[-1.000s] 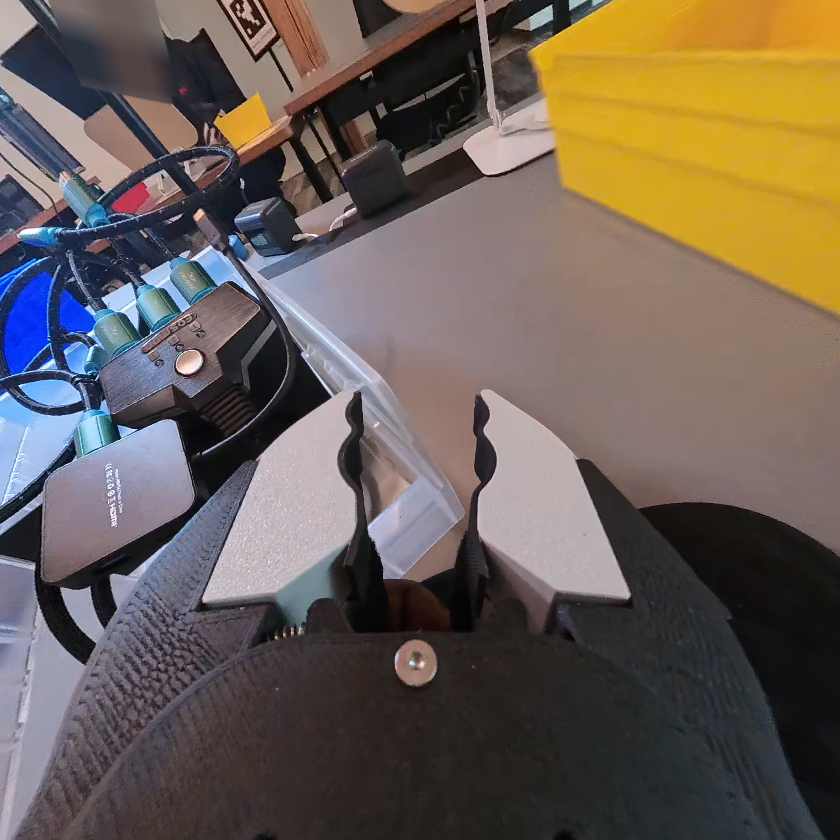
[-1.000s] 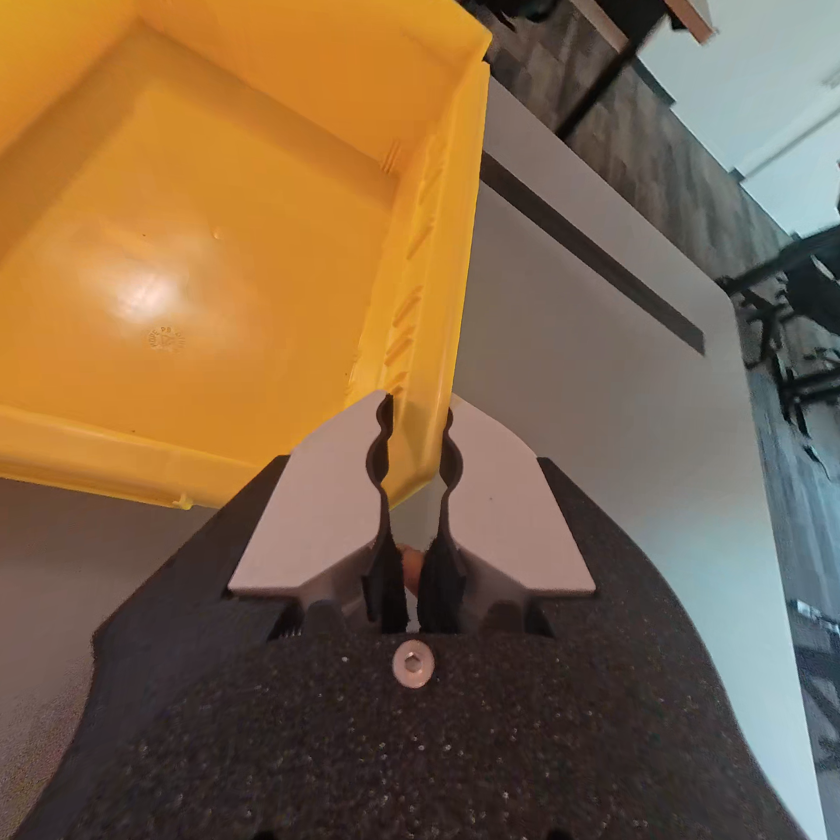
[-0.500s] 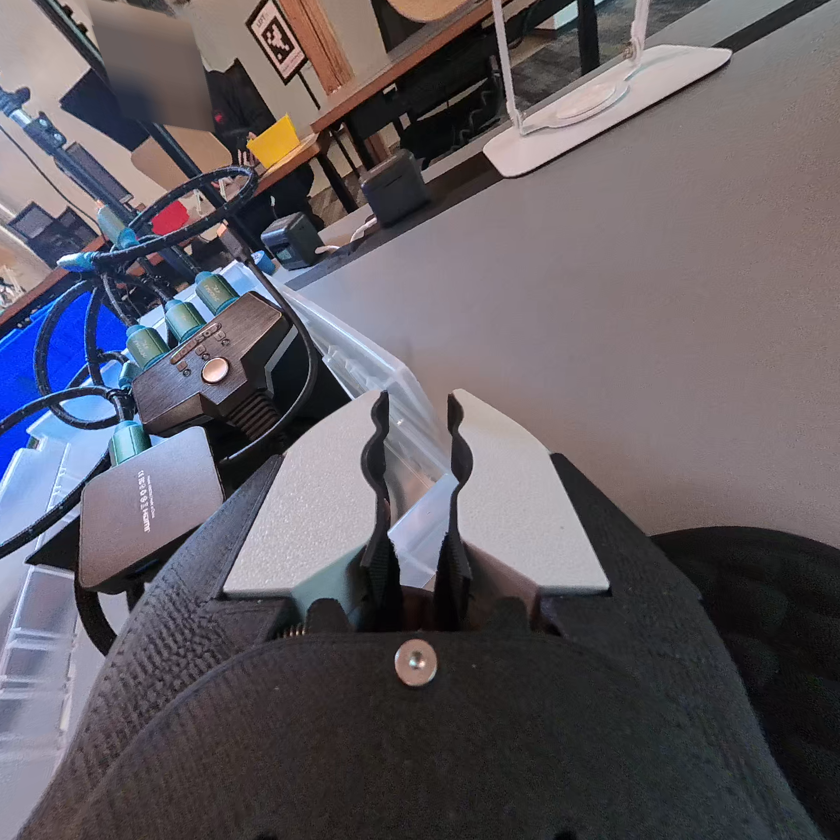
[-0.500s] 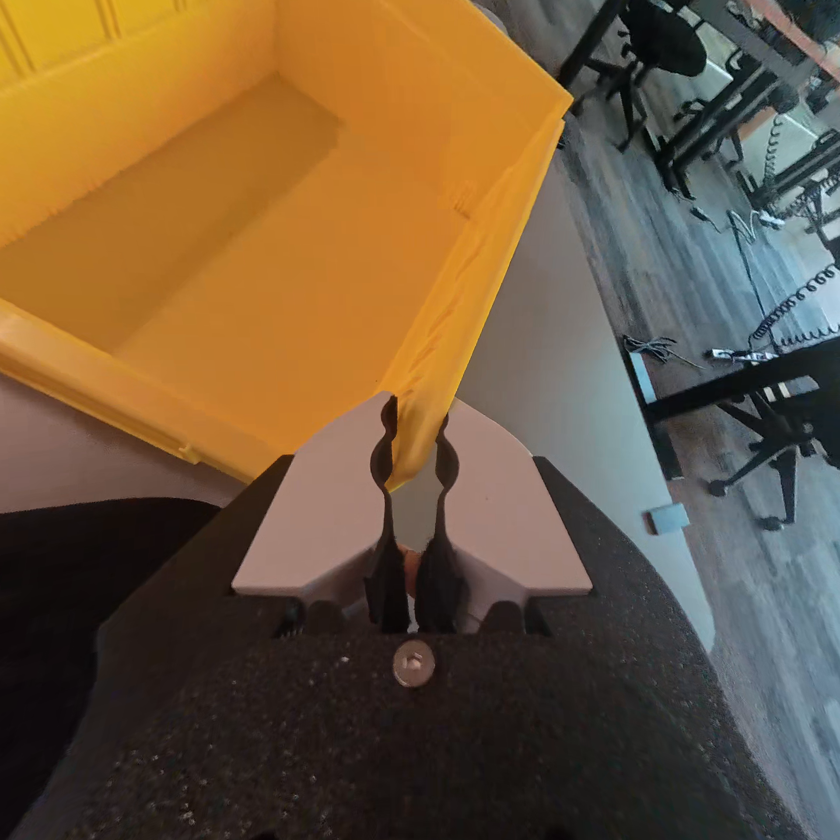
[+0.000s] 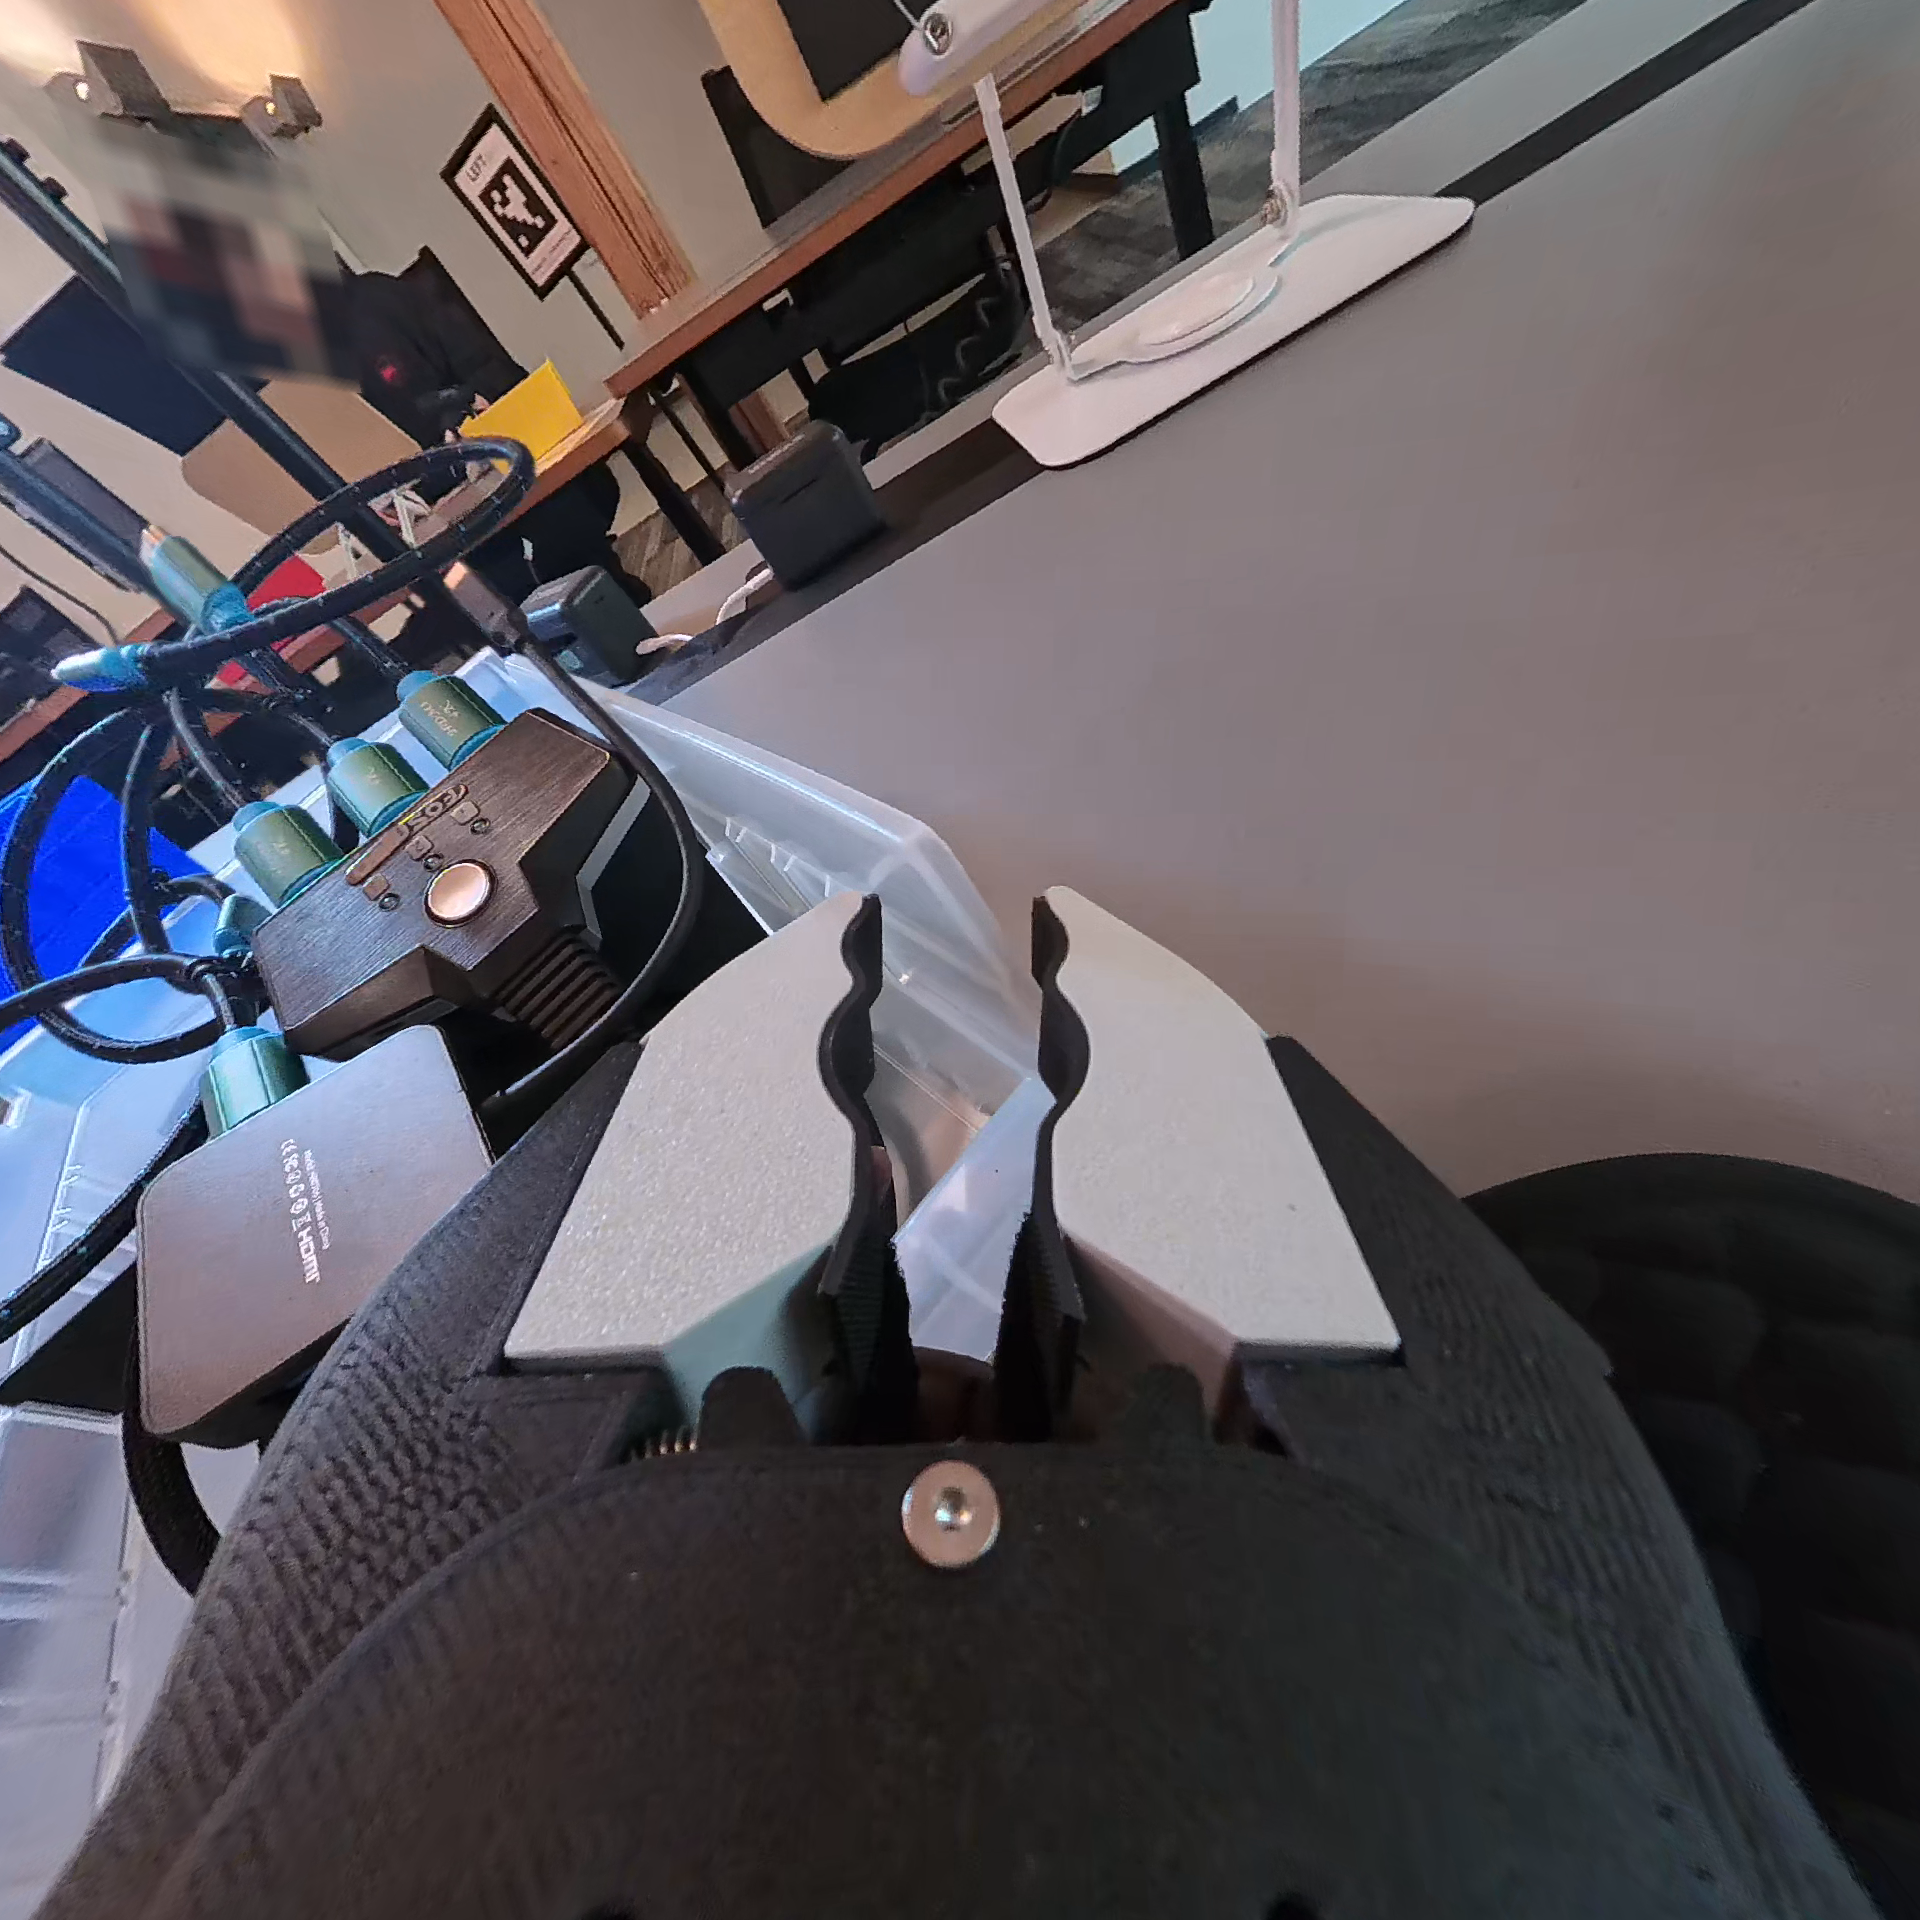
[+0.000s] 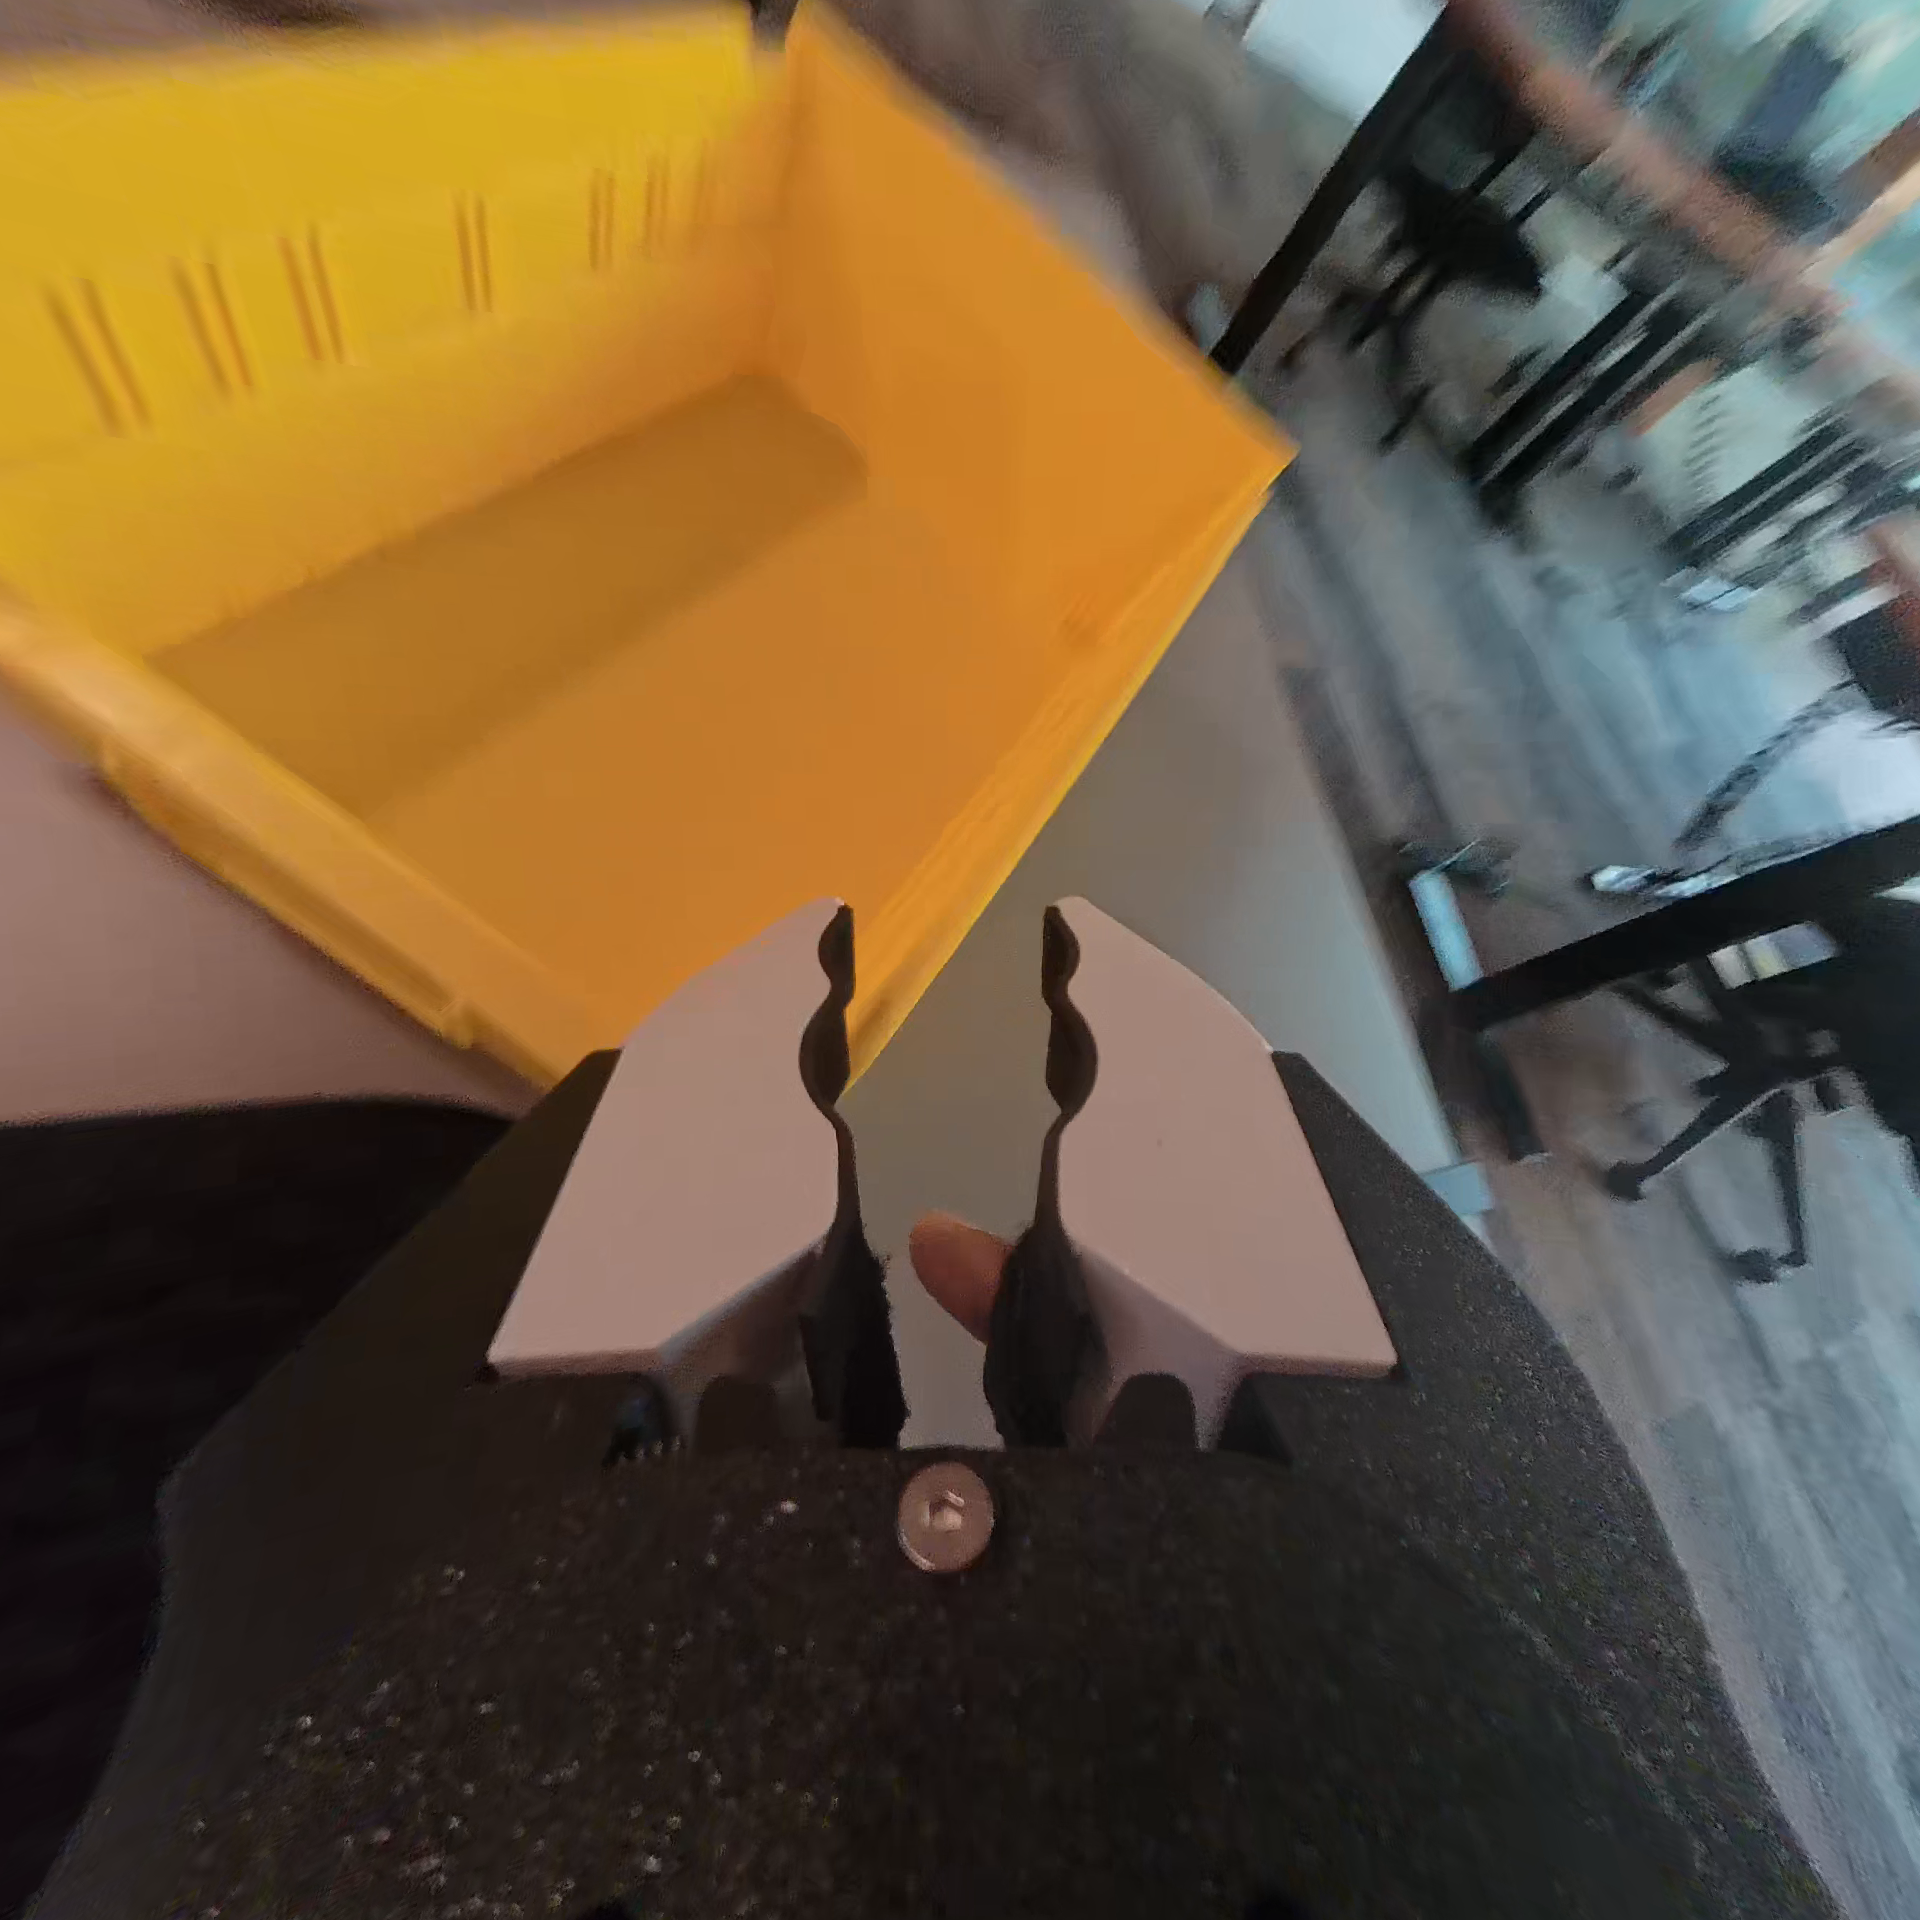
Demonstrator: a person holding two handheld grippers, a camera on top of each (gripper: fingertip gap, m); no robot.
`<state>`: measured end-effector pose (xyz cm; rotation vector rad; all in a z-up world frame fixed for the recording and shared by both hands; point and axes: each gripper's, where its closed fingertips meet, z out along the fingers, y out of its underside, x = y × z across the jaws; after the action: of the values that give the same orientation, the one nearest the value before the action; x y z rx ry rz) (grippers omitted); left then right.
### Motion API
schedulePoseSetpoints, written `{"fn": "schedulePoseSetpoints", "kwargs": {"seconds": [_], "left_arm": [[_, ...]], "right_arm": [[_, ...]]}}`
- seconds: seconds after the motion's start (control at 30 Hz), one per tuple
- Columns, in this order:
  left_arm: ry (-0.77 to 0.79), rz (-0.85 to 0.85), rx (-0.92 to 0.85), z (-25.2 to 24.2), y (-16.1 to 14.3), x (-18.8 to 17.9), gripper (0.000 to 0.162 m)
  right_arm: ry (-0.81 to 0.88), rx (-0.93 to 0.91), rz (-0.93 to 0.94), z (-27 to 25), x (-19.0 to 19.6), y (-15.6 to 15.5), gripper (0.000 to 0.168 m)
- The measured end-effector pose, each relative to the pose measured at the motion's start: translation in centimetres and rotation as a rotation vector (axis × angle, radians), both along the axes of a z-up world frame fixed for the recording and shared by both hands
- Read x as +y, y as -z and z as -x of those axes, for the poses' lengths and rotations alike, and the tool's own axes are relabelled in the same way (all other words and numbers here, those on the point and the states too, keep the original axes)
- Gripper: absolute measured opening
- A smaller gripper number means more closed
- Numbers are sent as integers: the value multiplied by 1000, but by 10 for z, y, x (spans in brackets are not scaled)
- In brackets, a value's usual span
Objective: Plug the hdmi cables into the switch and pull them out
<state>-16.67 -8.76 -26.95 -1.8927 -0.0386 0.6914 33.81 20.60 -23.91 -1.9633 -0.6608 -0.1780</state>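
The dark HDMI switch (image 5: 447,914) with a round button lies in a clear plastic bin (image 5: 831,842) at the left. Three green HDMI plugs (image 5: 369,779) sit in its far side. A flat grey box (image 5: 301,1226) lies nearer, with one green plug (image 5: 244,1070) in it. Black braided cables (image 5: 343,509) loop above. My left gripper (image 5: 956,909) is shut on the clear bin's near corner. My right gripper (image 6: 945,920) is open and empty. The wall of the empty yellow bin (image 6: 623,623) stands just in front of its left finger.
The grey table (image 5: 1351,727) stretches ahead of the left gripper. A white lamp base (image 5: 1247,322) and a small black box (image 5: 805,499) stand at its far edge. Desks and chairs (image 6: 1662,935) stand on the floor beyond the table's right edge. The right view is blurred. The left gripper's tips are roughly 60 cm from the right gripper's. About 15 cm separates my left fingertips from the green plug (image 5: 244,1070).
My left gripper has closed on the clear bin's corner, and the yellow bin has left its view. My right gripper has opened and let go of the yellow bin's wall.
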Motion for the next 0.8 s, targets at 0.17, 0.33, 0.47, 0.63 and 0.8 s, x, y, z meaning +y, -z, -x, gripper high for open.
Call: {"fn": "schedulePoseSetpoints", "kwargs": {"seconds": [0.17,0.33,0.47,0.63,0.8], "left_arm": [[8,-4,7,-1,0,-1,27],[-13,14,66,-1,2,-1,29],[-7,85,171,-5,9,2,45],[26,60,124,-8,7,1,48],[1,-127,33,-1,-17,-10,52]], "right_arm": [[-253,173,-460,60,-33,-93,39],[-1191,408,-375,197,-141,-67,38],[-1348,624,-93,250,-160,-11,34],[-1423,402,-90,259,-169,12,47],[-1444,373,-60,261,-172,18,49]]}}
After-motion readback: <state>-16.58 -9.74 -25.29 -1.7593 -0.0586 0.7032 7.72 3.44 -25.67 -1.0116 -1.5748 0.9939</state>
